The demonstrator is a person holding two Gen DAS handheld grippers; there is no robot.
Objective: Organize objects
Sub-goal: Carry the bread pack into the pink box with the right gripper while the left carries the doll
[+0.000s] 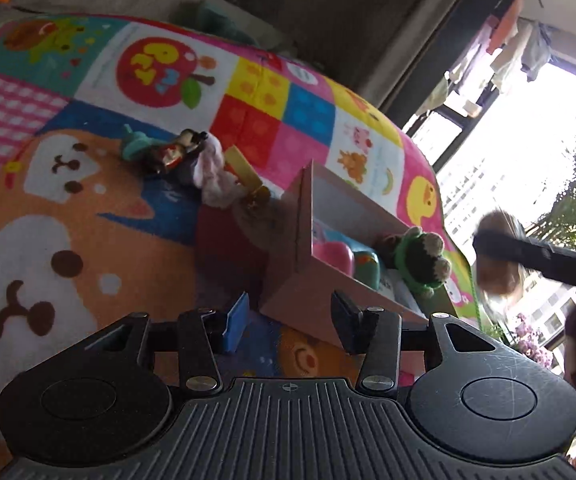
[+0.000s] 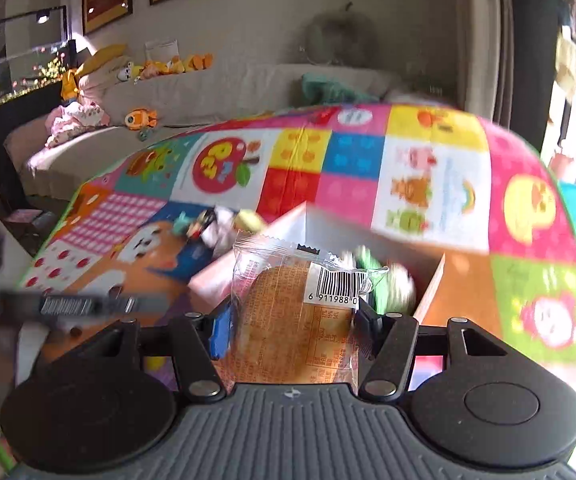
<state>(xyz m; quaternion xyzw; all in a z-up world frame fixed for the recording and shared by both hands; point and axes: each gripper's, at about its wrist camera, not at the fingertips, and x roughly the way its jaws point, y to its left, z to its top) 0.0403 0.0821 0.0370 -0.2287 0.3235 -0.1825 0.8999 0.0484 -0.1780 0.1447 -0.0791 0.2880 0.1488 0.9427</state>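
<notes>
Right gripper (image 2: 288,320): clamped on wrapped cake (image 2: 288,320), above box (image 2: 428,292) rim | Left gripper (image 1: 288,320): apart, empty | Advice: clear rim, lower beside plush frog (image 1: 416,260), then release.

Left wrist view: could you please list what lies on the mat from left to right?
Teal toy → dark figurine → pale plush → yellow piece → cardboard box → green plush frog in it.

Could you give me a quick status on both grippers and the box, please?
Left gripper open, empty, near the box. Right gripper shut on wrapped pastry, above the box. Loose toys remain on the mat.
</notes>
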